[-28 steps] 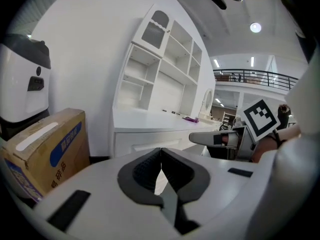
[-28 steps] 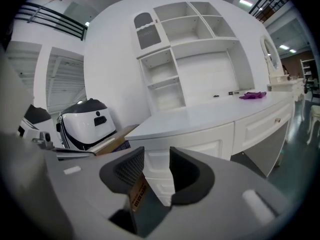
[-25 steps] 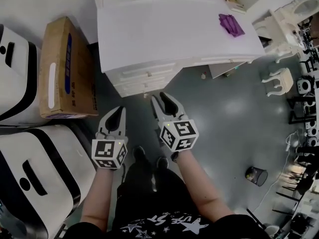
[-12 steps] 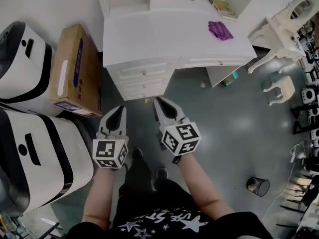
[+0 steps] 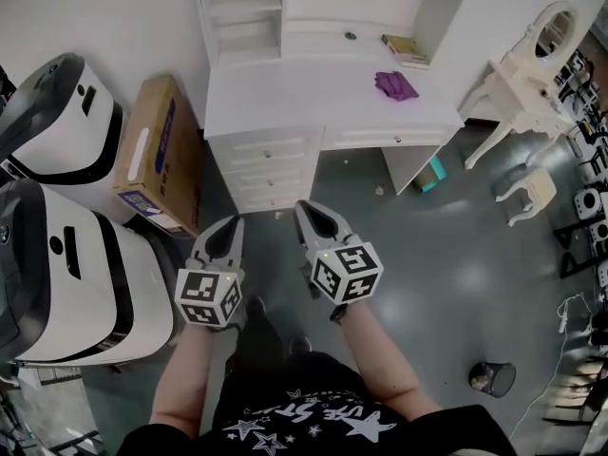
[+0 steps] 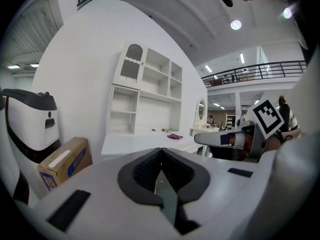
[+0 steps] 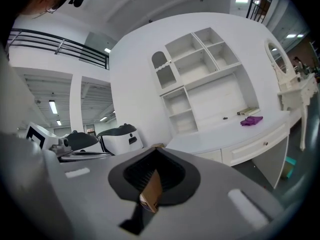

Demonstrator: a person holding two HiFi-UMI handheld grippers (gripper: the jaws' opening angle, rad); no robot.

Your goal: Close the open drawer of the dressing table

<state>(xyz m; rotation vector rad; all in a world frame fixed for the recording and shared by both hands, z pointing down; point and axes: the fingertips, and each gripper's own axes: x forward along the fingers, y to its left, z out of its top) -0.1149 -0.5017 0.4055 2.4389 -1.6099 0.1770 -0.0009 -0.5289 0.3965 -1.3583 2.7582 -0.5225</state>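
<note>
The white dressing table [image 5: 313, 103] stands ahead of me, its stack of small drawers [image 5: 268, 172] at its left front and a wide drawer [image 5: 389, 137] beside them. Their fronts look about flush from here. Both grippers hover over the floor, short of the table and touching nothing. My left gripper [image 5: 233, 220] is shut and empty; in the left gripper view its pads [image 6: 152, 166] meet. My right gripper [image 5: 302, 205] has just been closing with nothing between its jaws, and it is shut in the right gripper view [image 7: 154, 150].
A purple cloth [image 5: 396, 85] and a book [image 5: 406, 48] lie on the tabletop. A cardboard box [image 5: 157, 150] leans left of the table, beside two white-and-black machines [image 5: 66, 255]. An ornate white mirror stand [image 5: 527, 60], a stool [image 5: 527, 193] and a bin [image 5: 491, 378] are at the right.
Both grippers have risen and drawn back from the table, which now looks smaller and farther. The right gripper's jaws, apart a second ago, have come together.
</note>
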